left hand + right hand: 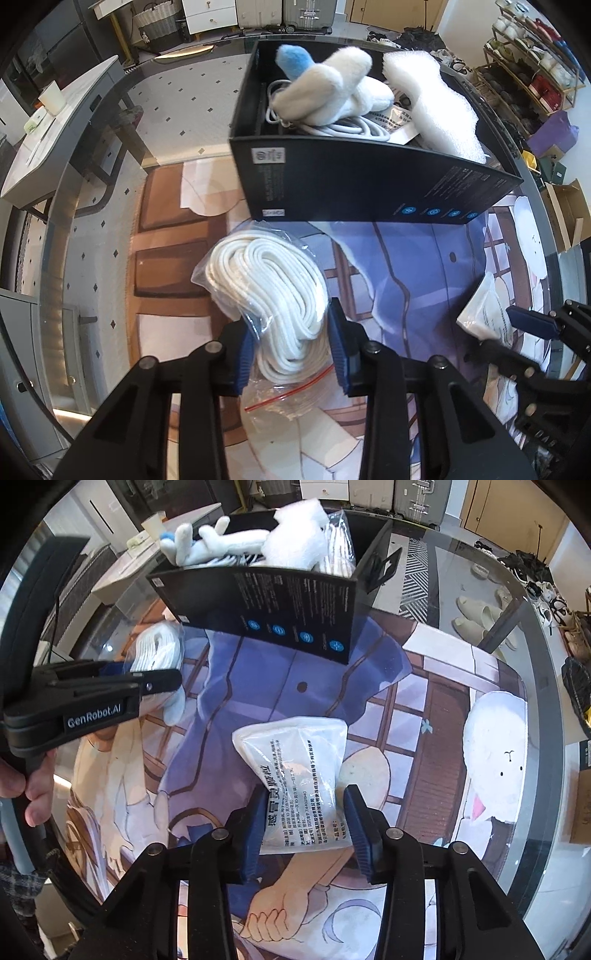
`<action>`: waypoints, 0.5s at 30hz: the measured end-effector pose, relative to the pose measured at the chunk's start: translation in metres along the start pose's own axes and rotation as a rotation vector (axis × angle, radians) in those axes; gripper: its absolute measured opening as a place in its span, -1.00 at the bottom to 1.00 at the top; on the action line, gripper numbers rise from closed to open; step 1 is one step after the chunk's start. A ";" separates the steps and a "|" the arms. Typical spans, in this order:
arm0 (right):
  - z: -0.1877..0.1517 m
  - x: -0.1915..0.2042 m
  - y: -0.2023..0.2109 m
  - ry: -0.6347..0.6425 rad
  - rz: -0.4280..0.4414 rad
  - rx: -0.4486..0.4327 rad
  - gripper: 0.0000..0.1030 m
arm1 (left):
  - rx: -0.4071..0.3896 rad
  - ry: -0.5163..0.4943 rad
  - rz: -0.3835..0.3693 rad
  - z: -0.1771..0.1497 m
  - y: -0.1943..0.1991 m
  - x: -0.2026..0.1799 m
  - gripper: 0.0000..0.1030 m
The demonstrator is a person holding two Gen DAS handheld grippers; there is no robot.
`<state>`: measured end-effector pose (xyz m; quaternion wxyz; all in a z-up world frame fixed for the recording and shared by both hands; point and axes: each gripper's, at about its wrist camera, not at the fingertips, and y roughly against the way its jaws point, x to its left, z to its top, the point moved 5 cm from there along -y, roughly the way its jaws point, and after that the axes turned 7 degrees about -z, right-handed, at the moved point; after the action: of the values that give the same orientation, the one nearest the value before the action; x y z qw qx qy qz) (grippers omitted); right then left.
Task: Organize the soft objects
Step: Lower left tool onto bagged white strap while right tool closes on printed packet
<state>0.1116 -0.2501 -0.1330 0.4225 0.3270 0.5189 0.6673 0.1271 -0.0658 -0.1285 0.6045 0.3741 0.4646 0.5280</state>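
My left gripper (291, 339) is shut on a clear bag of coiled white rope (273, 288), its blue pads squeezing the bundle just in front of the open black box (369, 177). The box holds a white and blue plush toy (332, 85), a white foam sheet (436, 103) and a white cable (351, 129). My right gripper (306, 819) is shut on a white printed packet (295, 760), pinched at its near end over the mat. In the right wrist view, the left gripper (159, 681) and rope bag (159, 646) appear at left, with the box (277, 602) behind.
A printed cartoon mat (424, 709) covers a round glass table whose rim (532, 635) curves along the right. A person's hand (33, 786) grips the left tool's handle. A grey side table (55, 140) stands to the left, and slippers (476, 616) lie on the floor beyond.
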 end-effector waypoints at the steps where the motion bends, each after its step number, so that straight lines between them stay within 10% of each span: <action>1: 0.002 0.000 0.002 -0.003 0.008 -0.003 -0.31 | -0.006 -0.001 -0.001 0.000 0.002 0.002 -0.35; 15: 0.008 0.000 -0.007 -0.036 0.003 0.001 -0.84 | -0.050 -0.039 -0.039 -0.003 0.024 -0.007 -0.36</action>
<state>0.1206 -0.2460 -0.1378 0.4306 0.3399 0.5111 0.6617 0.1170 -0.0687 -0.1053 0.6327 0.3599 0.4465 0.5204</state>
